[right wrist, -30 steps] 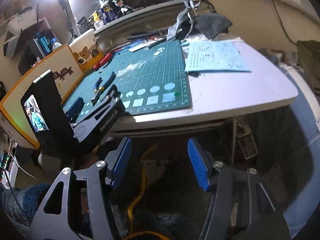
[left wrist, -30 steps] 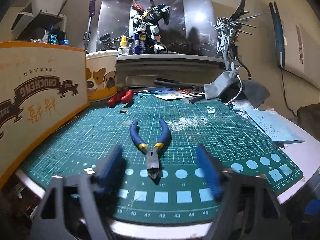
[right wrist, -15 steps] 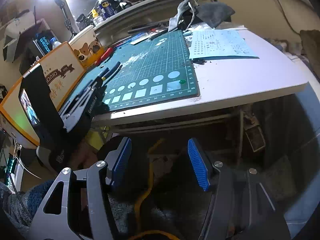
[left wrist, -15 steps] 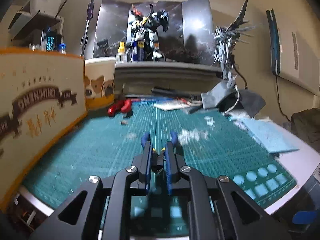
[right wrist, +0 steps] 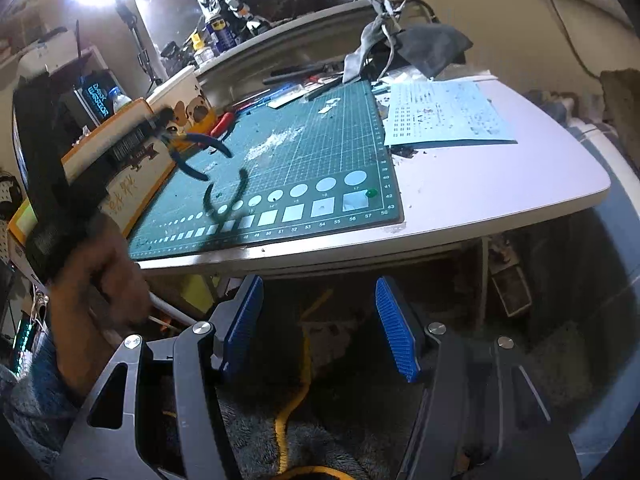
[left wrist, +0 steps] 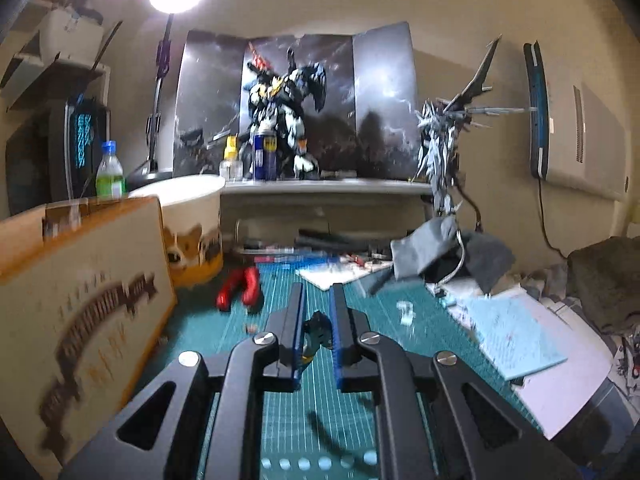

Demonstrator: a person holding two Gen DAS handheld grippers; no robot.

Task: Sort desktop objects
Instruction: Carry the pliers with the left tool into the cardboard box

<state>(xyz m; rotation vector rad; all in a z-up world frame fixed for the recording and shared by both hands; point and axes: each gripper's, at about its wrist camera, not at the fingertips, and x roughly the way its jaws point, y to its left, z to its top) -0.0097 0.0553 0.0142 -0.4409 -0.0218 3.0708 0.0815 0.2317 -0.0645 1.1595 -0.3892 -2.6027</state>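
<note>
My left gripper point(left wrist: 318, 292) is shut on the head of the blue-handled pliers point(left wrist: 316, 334) and holds them in the air above the green cutting mat point(left wrist: 288, 420). In the right wrist view the left gripper point(right wrist: 160, 120), held by a person's hand, carries the pliers point(right wrist: 196, 152) with both handles hanging toward the mat point(right wrist: 320, 148), and their shadow falls below. My right gripper point(right wrist: 320, 284) is open with nothing between its fingers. It hovers off the table's front edge, over the floor.
Red-handled cutters point(left wrist: 240, 288) lie at the mat's far left beside a corgi-print cup point(left wrist: 192, 232). A tall cardboard box point(left wrist: 80, 300) stands along the left edge. A light blue sheet point(right wrist: 444, 114), a grey cloth point(right wrist: 432, 46) and small tools lie toward the back right.
The left gripper shut on the pliers that lay on the mat and lifted them clear of it. The right gripper stayed open in about the same place.
</note>
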